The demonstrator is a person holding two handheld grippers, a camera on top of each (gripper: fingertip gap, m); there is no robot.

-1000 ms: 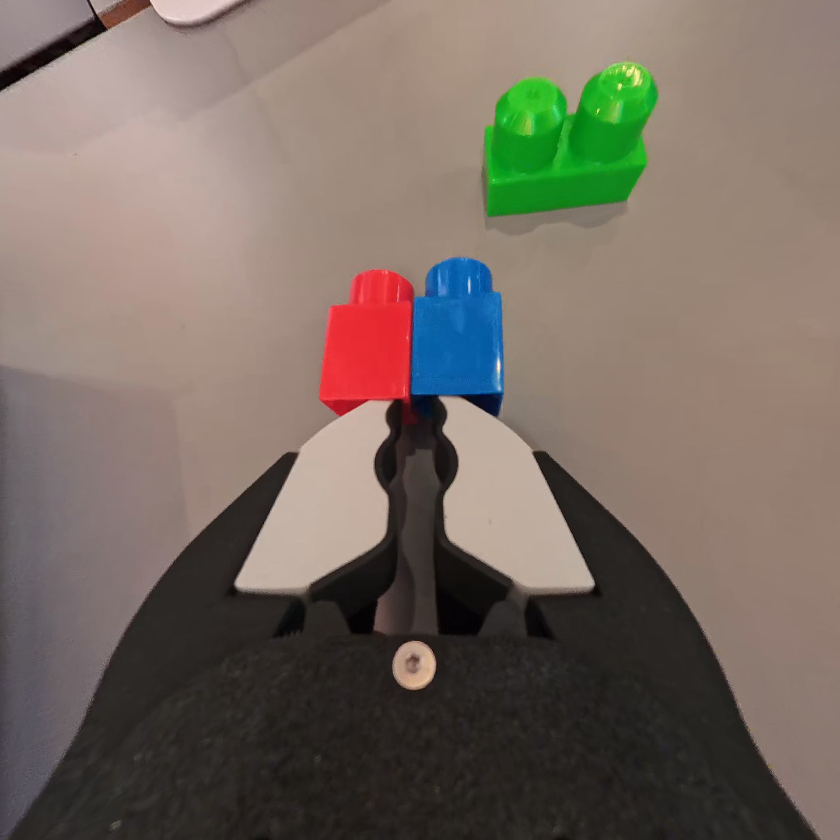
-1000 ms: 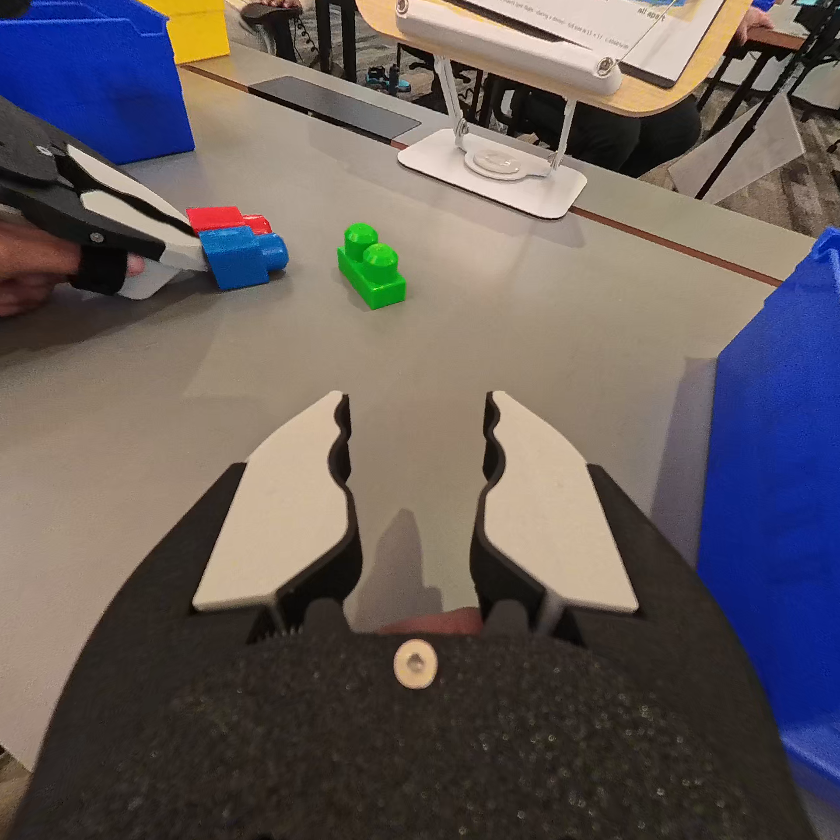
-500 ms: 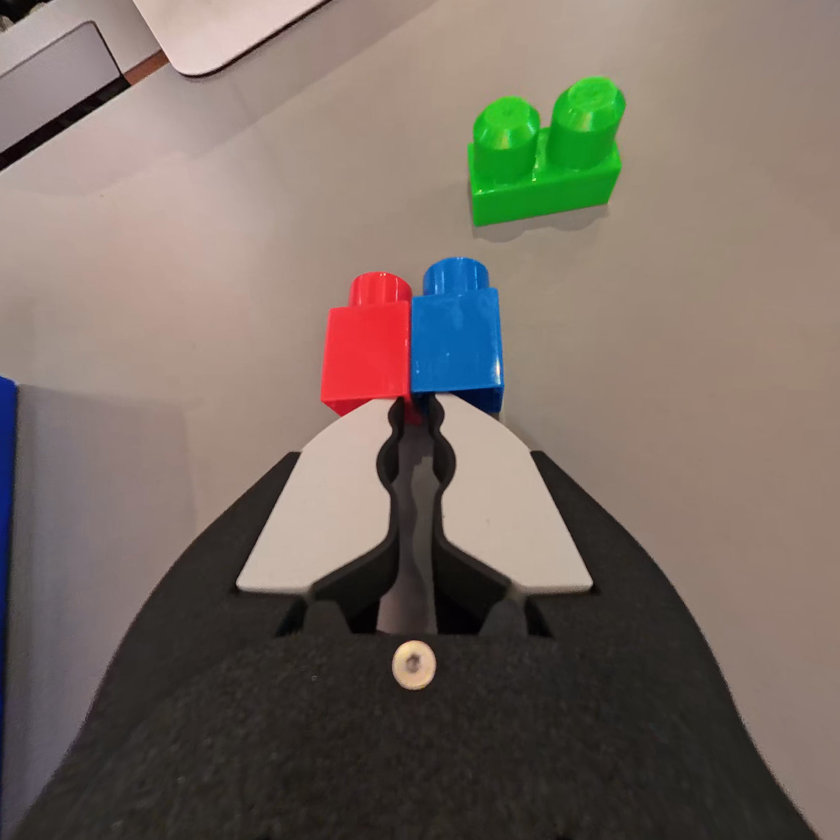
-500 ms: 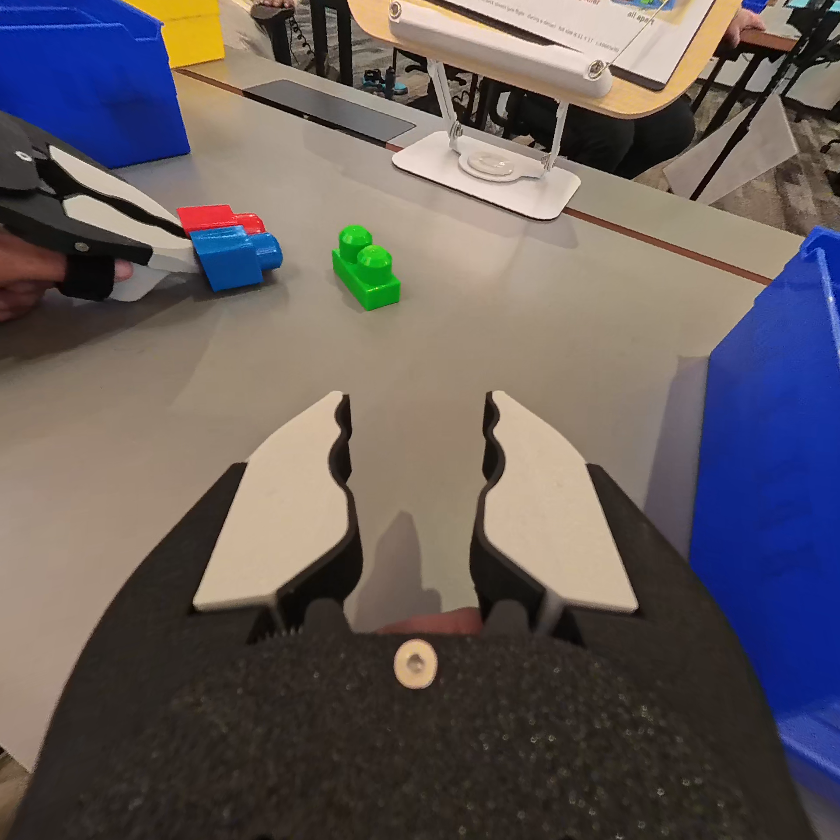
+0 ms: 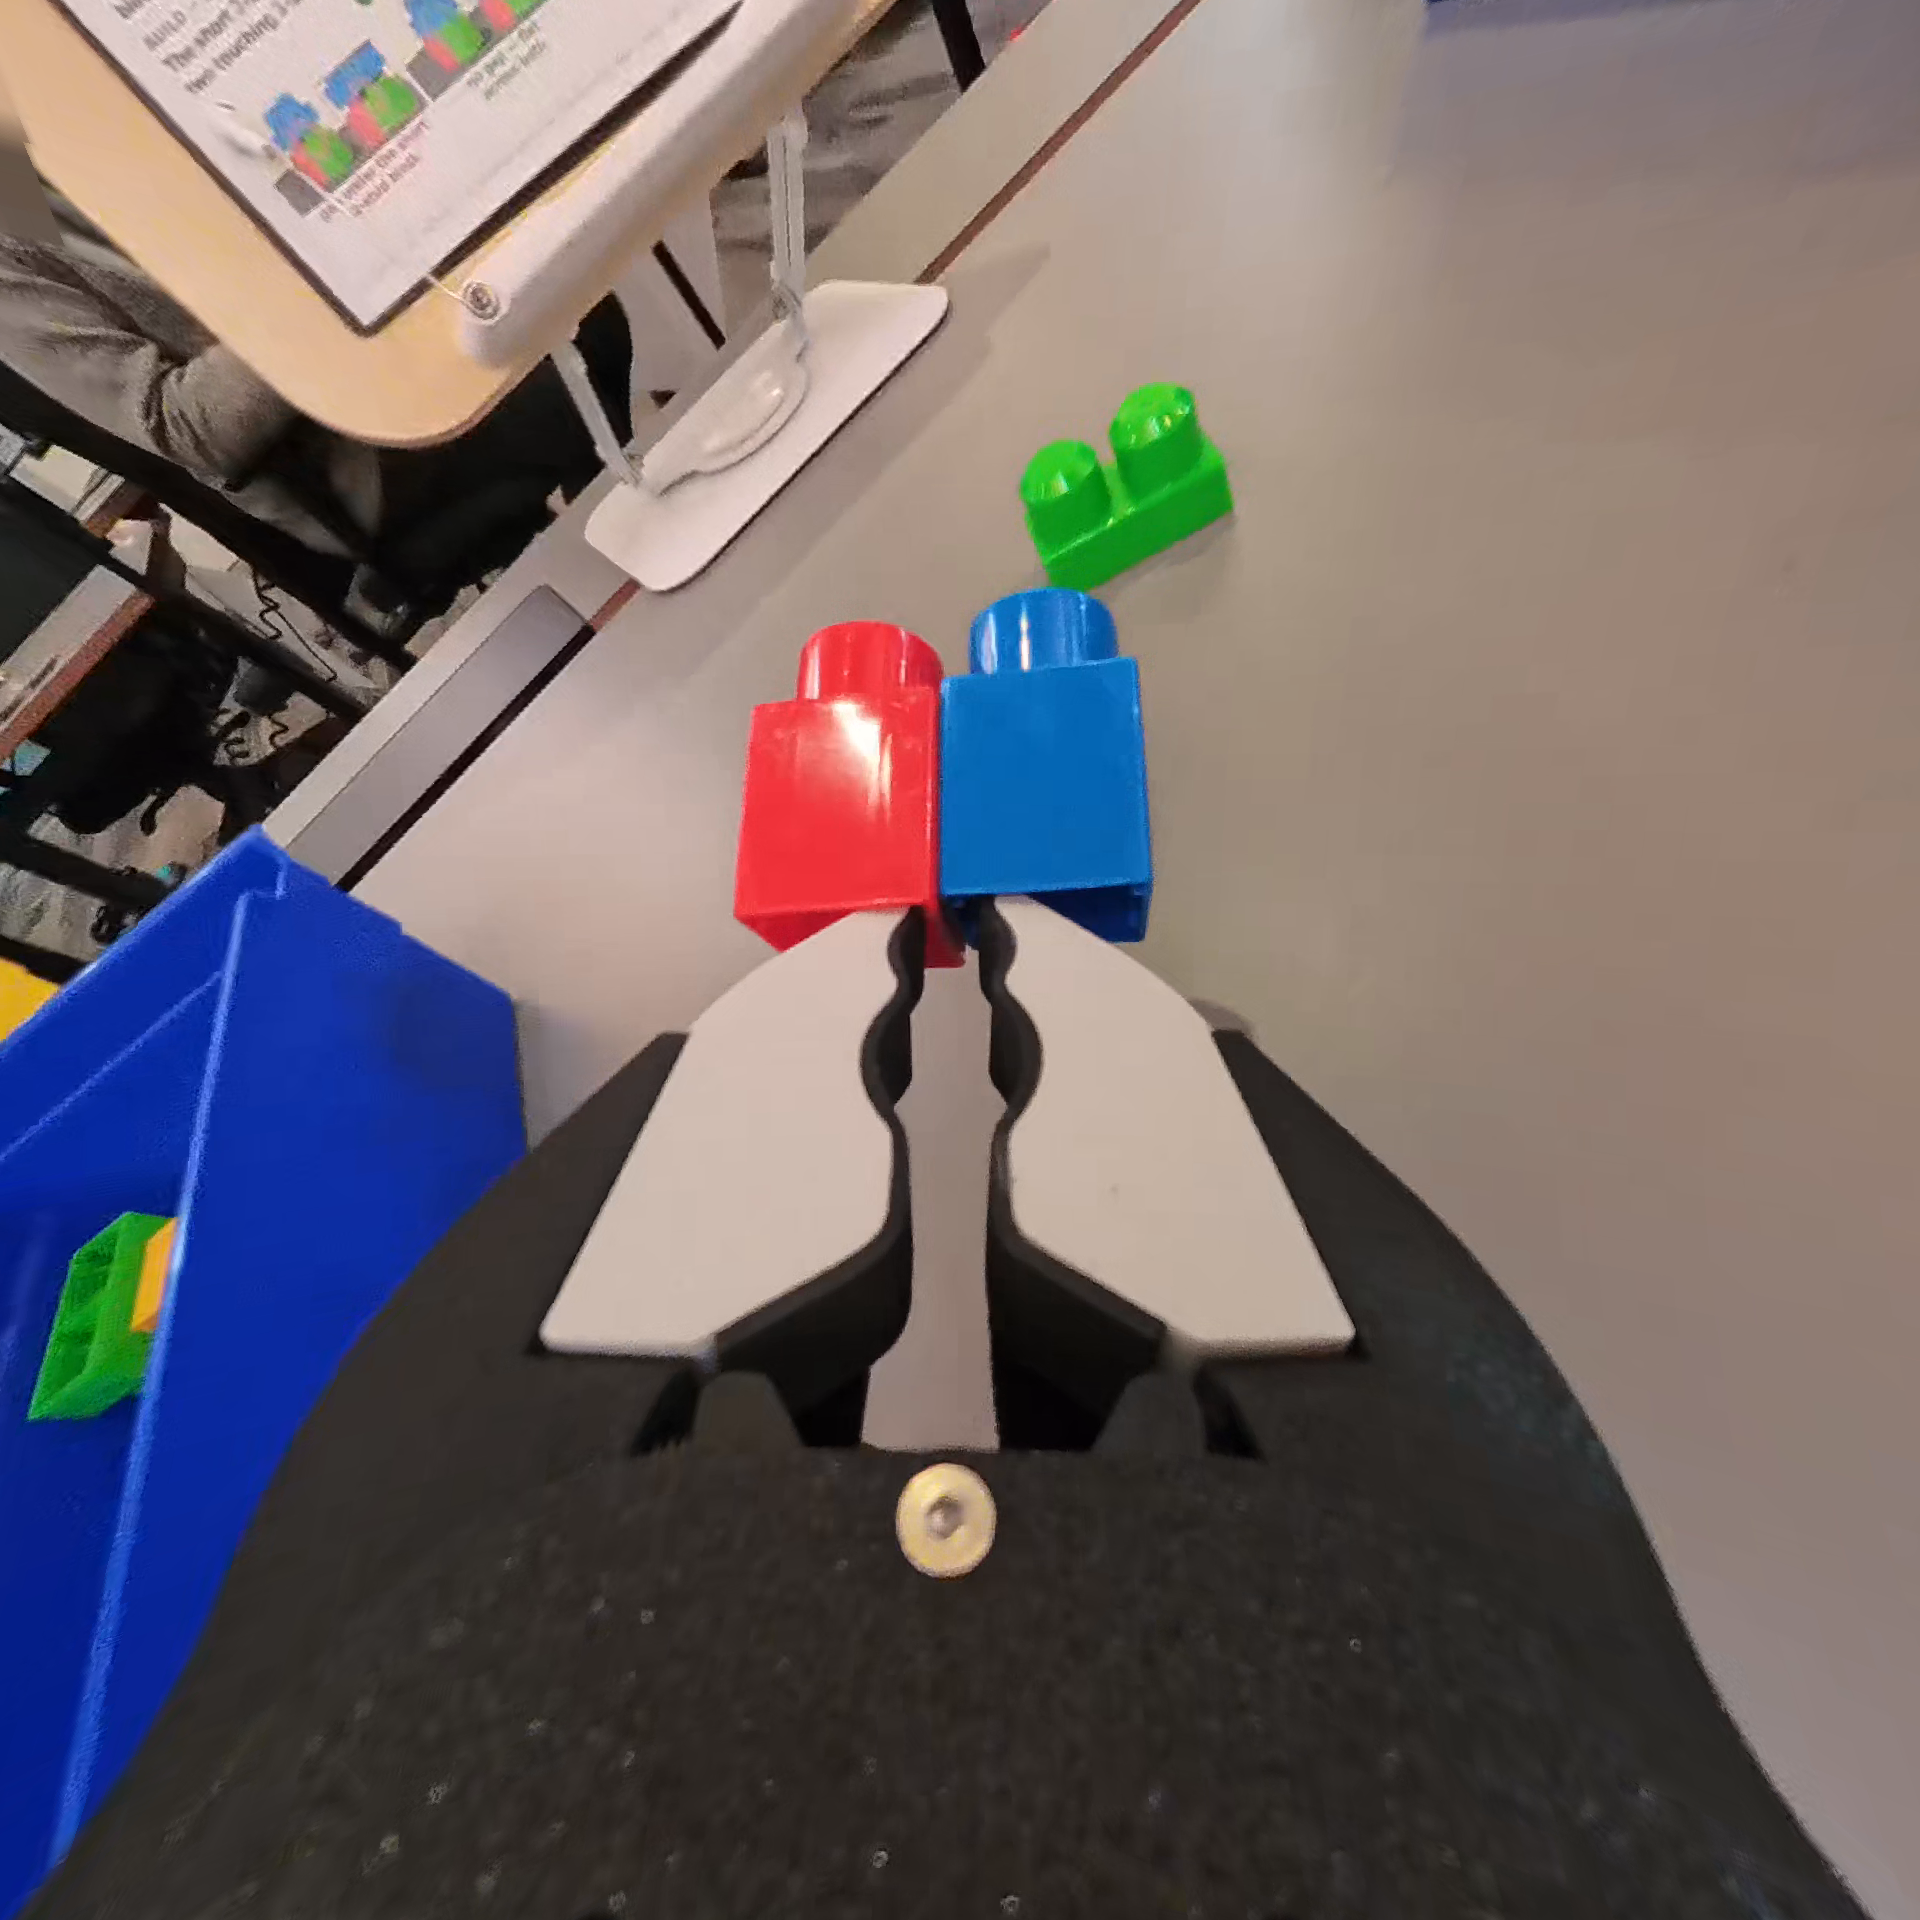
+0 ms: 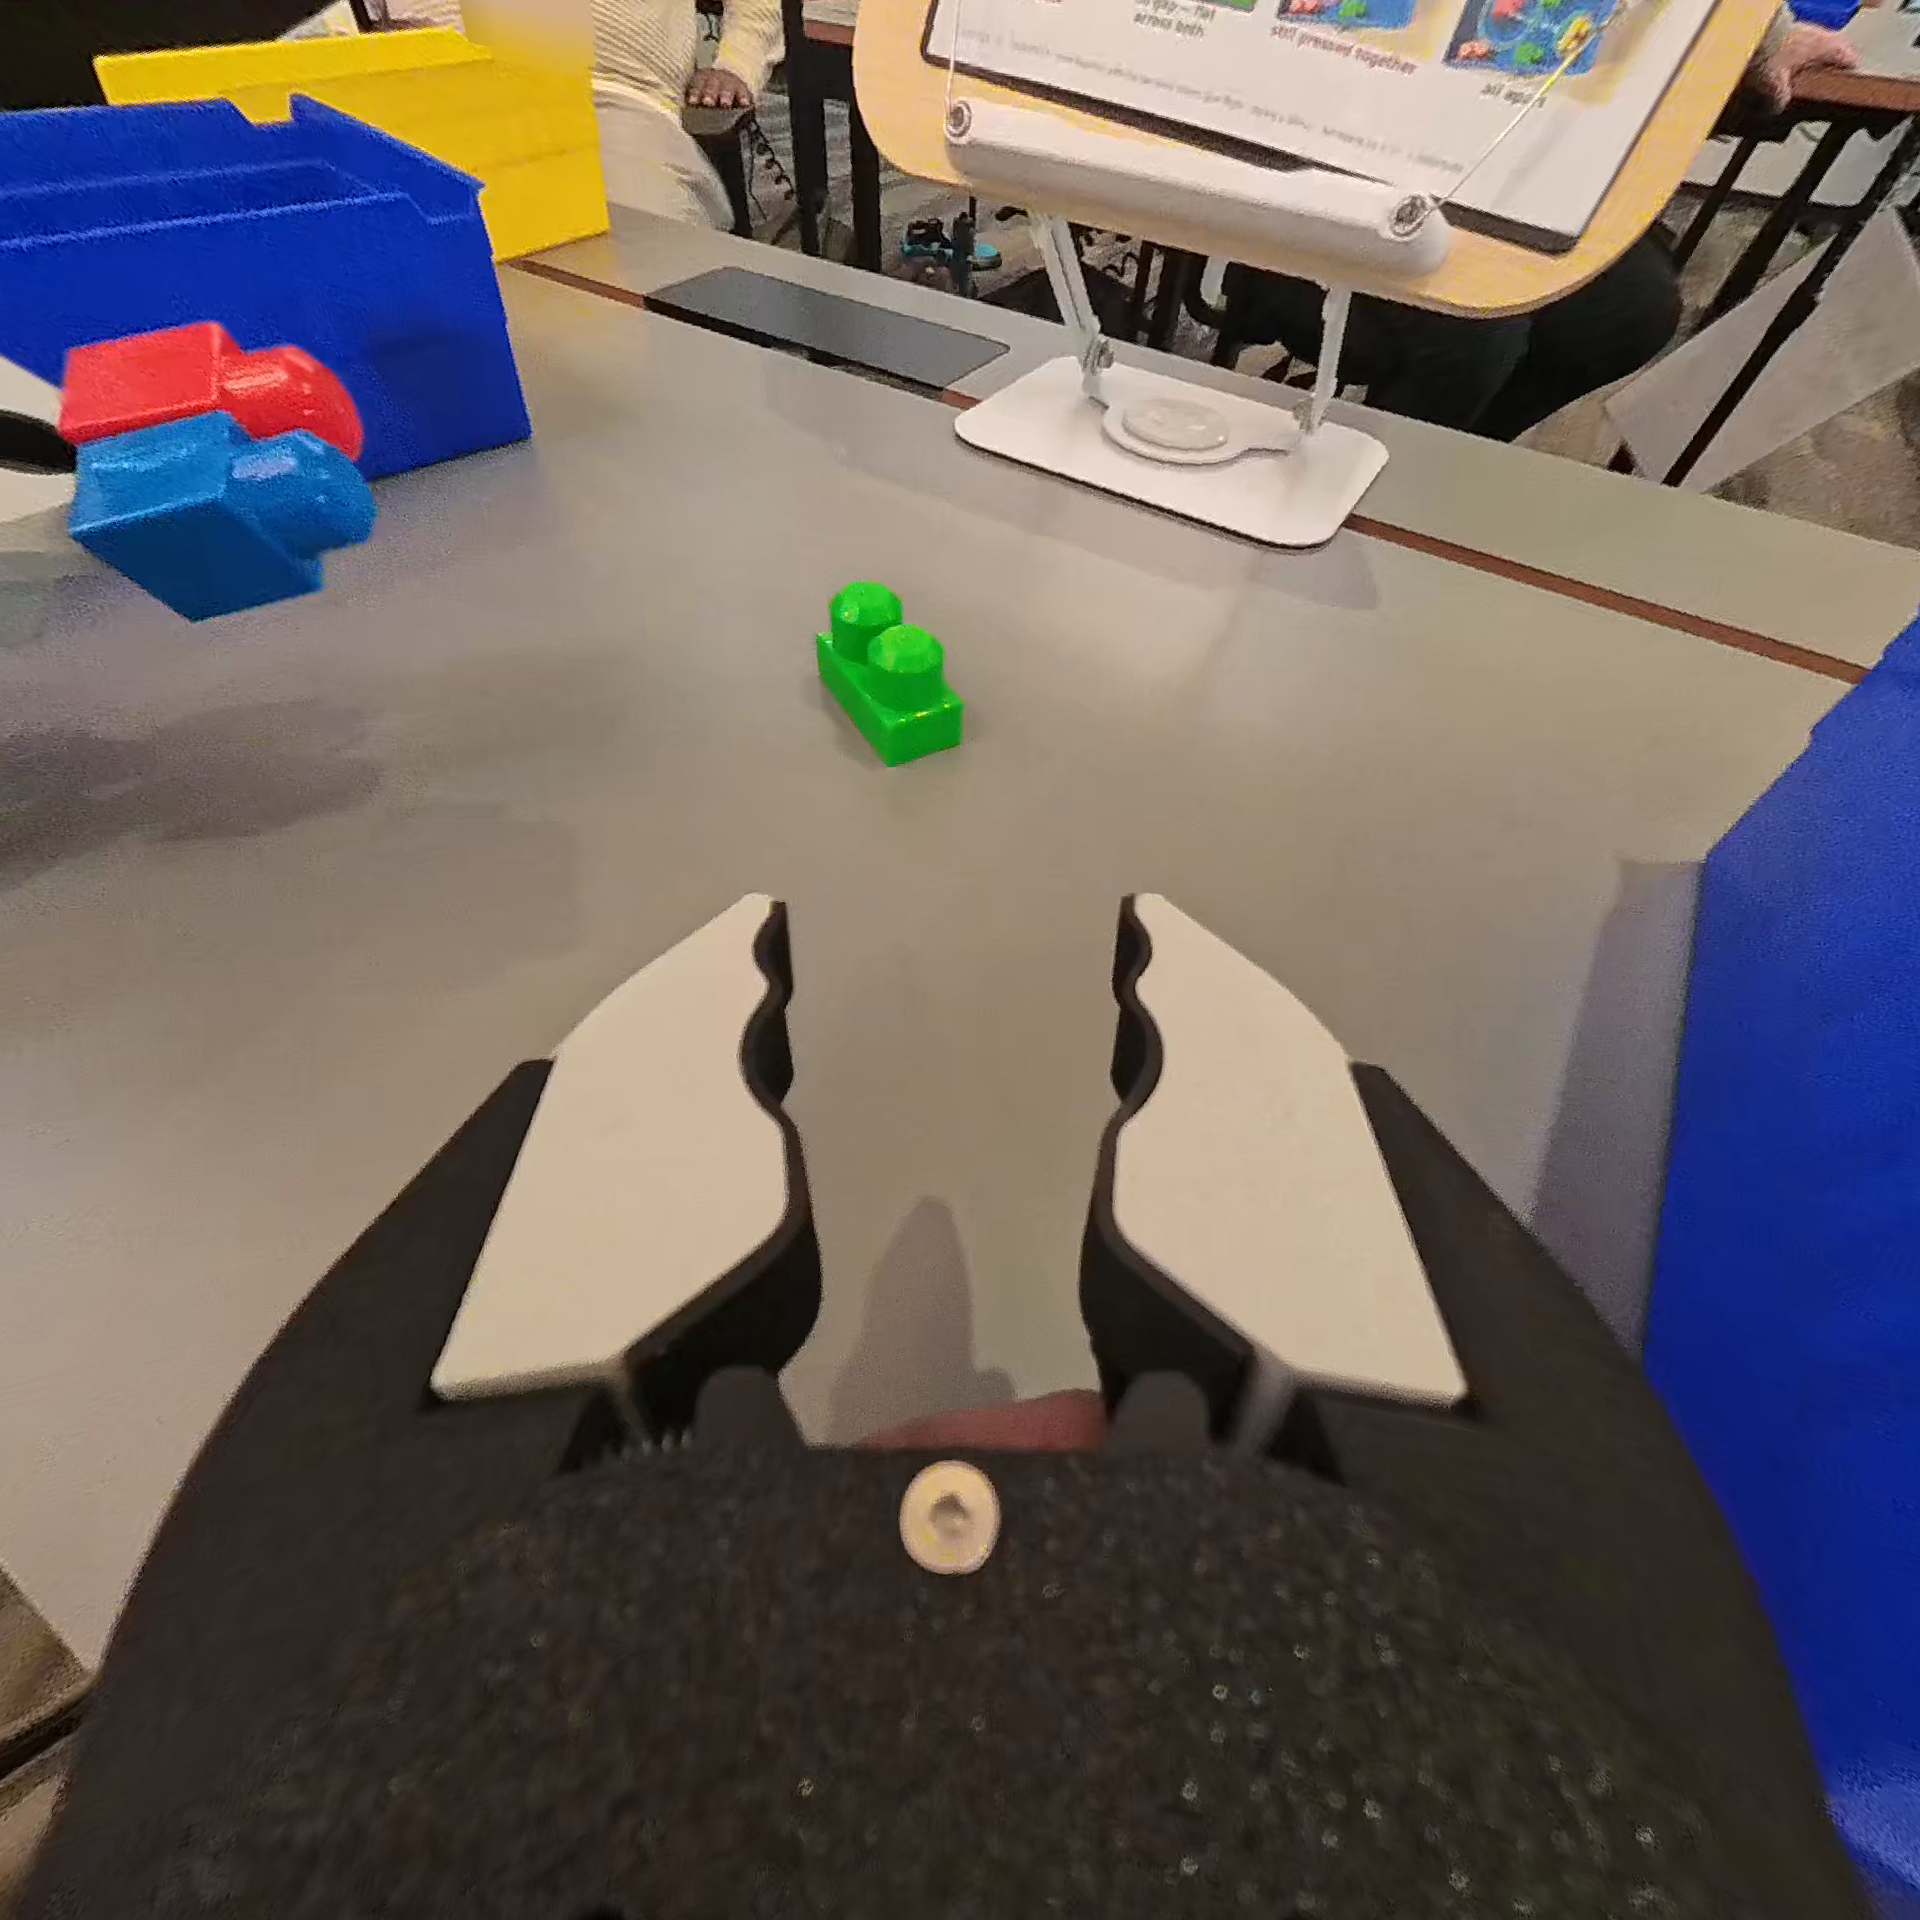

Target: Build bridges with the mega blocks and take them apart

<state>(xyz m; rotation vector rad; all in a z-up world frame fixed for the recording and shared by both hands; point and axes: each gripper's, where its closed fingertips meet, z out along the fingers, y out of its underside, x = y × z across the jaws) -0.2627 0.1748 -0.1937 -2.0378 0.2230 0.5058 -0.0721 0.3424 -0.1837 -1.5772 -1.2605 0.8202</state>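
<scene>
The left tool (image 5: pixel 951 935) clenches a red plastic single-stud block (image 5: pixel 842 805) and a blue one (image 5: pixel 1044 790) side by side above the grey counter (image 5: pixel 1507 831). A green two-stud plastic block (image 6: pixel 888 675) sits at twelve o'clock of the released right tool (image 6: pixel 951 935); blue plastic bin (image 6: pixel 270 260) at ten o'clock.

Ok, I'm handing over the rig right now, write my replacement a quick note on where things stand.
Left gripper: shut on the red block and blue block, held side by side off the table.
Right gripper: open, empty, pointed at the green block.
Green block stands alone on the table, studs up.
Done: red and blue picked up.
Left: no bridge stands yet.
</scene>
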